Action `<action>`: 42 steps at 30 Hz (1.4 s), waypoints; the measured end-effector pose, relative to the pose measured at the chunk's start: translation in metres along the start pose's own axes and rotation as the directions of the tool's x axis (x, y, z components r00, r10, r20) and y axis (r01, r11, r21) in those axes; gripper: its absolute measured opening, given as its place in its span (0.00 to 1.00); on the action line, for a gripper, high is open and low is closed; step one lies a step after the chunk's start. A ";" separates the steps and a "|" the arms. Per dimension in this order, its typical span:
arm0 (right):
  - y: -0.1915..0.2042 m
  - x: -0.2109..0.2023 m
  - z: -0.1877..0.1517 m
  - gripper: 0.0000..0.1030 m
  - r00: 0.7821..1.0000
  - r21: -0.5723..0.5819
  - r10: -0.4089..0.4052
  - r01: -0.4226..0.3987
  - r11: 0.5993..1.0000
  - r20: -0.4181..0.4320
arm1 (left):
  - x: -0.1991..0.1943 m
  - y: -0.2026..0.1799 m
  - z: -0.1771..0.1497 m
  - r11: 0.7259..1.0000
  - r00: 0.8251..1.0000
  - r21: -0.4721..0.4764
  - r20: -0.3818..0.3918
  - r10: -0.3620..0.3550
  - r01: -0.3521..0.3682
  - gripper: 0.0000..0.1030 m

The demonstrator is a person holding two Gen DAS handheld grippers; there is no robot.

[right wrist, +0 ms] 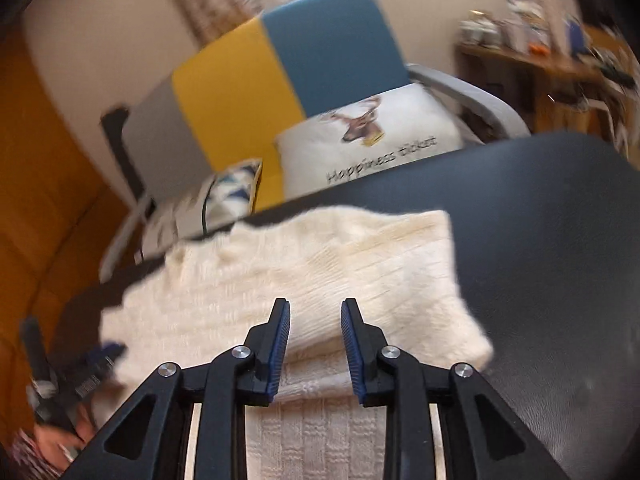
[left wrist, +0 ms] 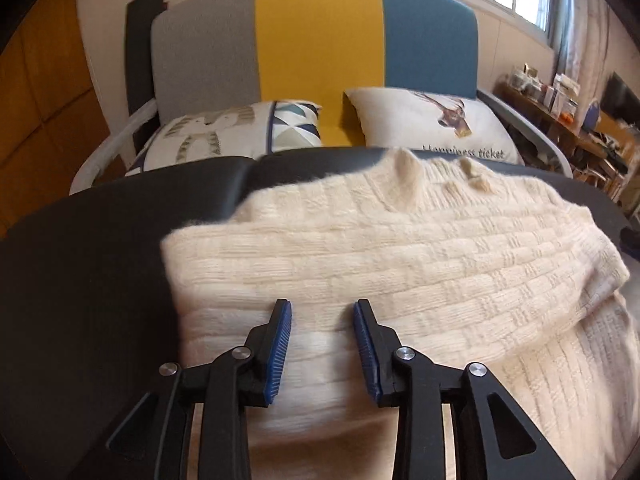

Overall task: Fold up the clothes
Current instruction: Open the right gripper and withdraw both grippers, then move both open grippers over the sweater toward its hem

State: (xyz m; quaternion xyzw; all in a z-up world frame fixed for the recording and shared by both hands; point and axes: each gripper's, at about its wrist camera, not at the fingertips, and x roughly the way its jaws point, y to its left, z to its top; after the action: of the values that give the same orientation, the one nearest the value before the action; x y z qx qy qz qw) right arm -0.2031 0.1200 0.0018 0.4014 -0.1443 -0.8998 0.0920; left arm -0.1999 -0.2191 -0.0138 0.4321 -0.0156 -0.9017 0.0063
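A cream knitted sweater (left wrist: 400, 256) lies on a black table (left wrist: 80, 280), with one layer folded over another. My left gripper (left wrist: 322, 312) is open and empty just above the sweater's near left part. In the right wrist view the same sweater (right wrist: 320, 272) lies on the table (right wrist: 560, 260), its folded edge to the right. My right gripper (right wrist: 315, 310) is open and empty above the fold's near edge. The left gripper (right wrist: 80, 372) shows blurred at the far left of that view.
Behind the table stands a sofa with a grey, yellow and blue back (left wrist: 316, 40) and two printed pillows (left wrist: 436, 124). A cluttered wooden shelf (left wrist: 560, 112) stands at the right. An orange wall (left wrist: 36, 120) is at the left.
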 end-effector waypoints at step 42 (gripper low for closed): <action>0.040 0.040 -0.003 0.27 0.986 -0.143 0.082 -0.104 0.984 -0.148 | -0.016 0.044 -0.035 0.996 0.994 0.005 0.074 0.085 -0.085 0.60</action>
State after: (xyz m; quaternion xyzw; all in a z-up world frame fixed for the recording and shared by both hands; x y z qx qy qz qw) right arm -0.2253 0.0709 -0.0144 0.4492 -0.0878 -0.8719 0.1739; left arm -0.1627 -0.2638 -0.0213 0.3976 -0.0380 -0.9158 0.0423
